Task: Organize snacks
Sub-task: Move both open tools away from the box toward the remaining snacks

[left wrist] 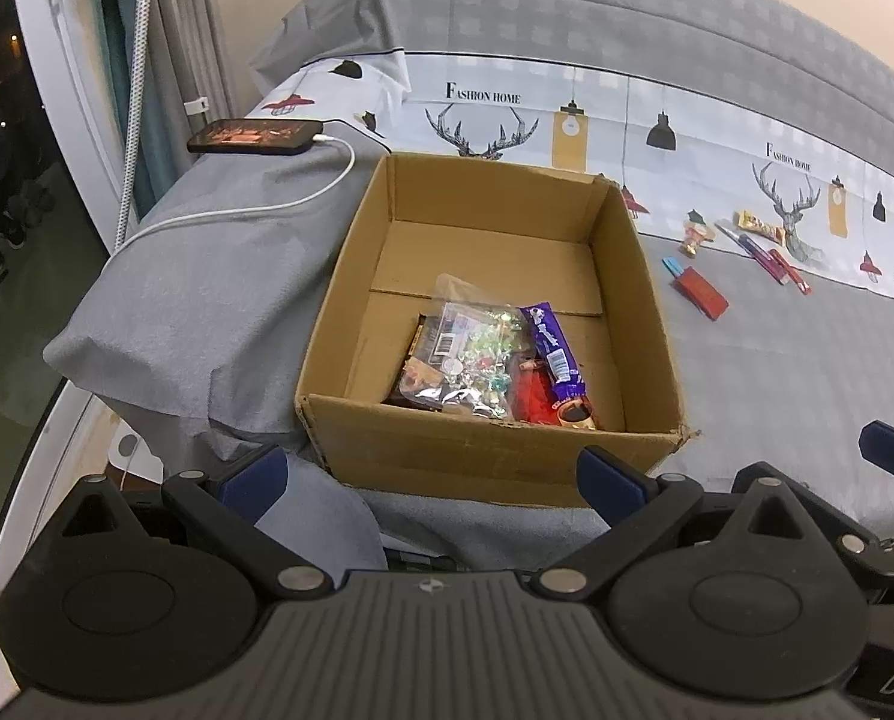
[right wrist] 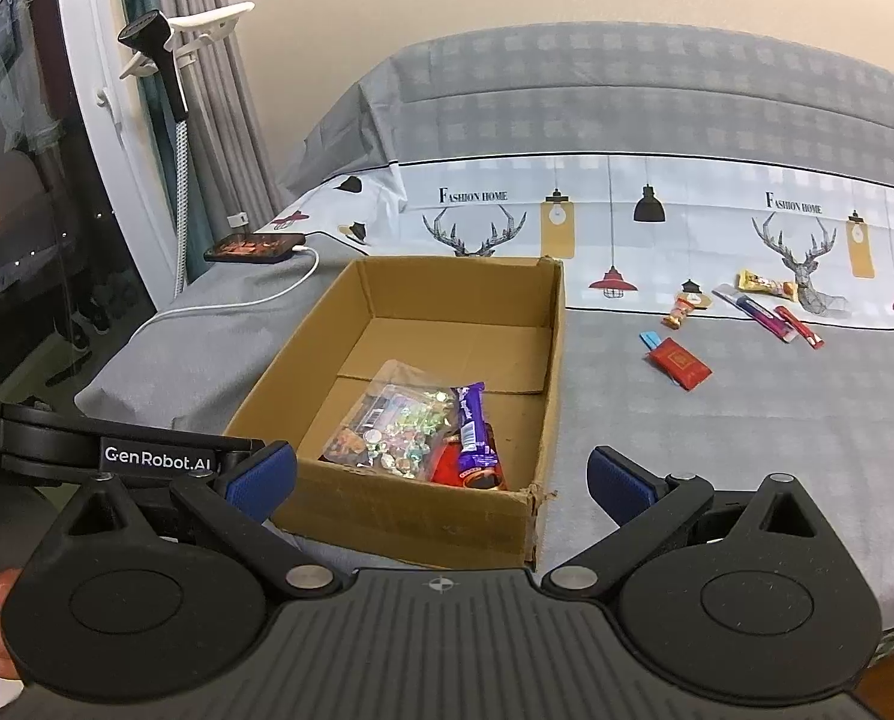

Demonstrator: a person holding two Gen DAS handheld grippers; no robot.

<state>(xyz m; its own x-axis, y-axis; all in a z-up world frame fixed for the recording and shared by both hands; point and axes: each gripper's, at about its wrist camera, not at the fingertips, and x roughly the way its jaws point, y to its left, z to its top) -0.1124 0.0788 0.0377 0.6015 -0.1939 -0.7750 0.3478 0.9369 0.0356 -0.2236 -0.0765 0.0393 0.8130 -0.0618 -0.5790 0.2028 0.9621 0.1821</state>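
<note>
Both grippers hover low over the near edge of the bed (right wrist: 747,432), and each has its blue-padded fingers spread wide with nothing between them. The left gripper (left wrist: 432,477) faces the cardboard box (left wrist: 495,450), whose near wall lies just beyond and between its fingers (left wrist: 612,474). The right gripper (right wrist: 441,480) sits a little to the right, so the box's torn near corner falls between its fingers (right wrist: 618,483) while the rest of the box spreads to the left.

Inside the box, bunched at the near end, lie a clear bag of shiny candies (left wrist: 477,354), a purple chocolate bar (left wrist: 552,348) resting across a red packet (left wrist: 528,399), and a dark packet (left wrist: 420,360) under the bag. The far half of the box floor is bare.

More snacks lie loose on the bed, well apart from both grippers — a red packet with a blue strip (right wrist: 678,363), a small orange-wrapped sweet (right wrist: 681,311), a yellow bar (right wrist: 765,285) and a few long thin sticks (right wrist: 771,315). They sit beyond and to the right of the box.

A phone (left wrist: 255,137) on a white charging cable (left wrist: 267,204) rests on the grey bedding left of the box.
</note>
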